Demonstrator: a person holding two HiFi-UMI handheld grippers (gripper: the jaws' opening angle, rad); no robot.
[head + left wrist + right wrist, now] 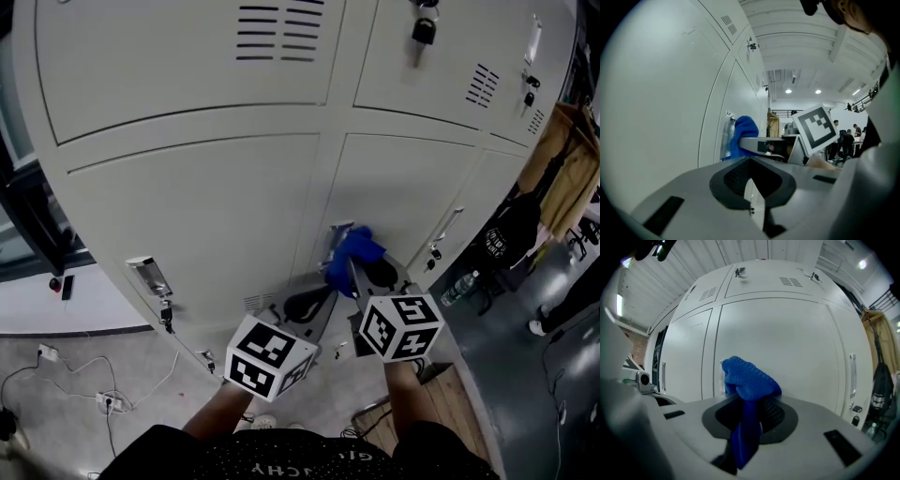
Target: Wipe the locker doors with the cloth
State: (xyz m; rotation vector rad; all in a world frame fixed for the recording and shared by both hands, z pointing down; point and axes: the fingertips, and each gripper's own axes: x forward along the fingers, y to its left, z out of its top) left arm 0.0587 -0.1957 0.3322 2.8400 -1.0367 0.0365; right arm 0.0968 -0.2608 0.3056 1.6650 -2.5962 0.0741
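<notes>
A bunched blue cloth (354, 251) is held at the lower middle locker door (403, 187), close to its left edge and handle. My right gripper (352, 270) is shut on the blue cloth (747, 378), whose tail hangs down between the jaws of the right gripper (749, 401). My left gripper (323, 295) sits just left of and below it, jaws together with nothing in them. In the left gripper view the left gripper (752, 176) points along the door, with the cloth (743, 133) and the right gripper's marker cube (815, 129) ahead.
Pale grey lockers fill the view: a lower left door (216, 206) with a handle (150, 275), and a padlock (424, 28) above. Cables (103, 398) lie on the floor at left. A bottle (459, 286), hanging coats (562, 169) and a person's foot (539, 326) are at right.
</notes>
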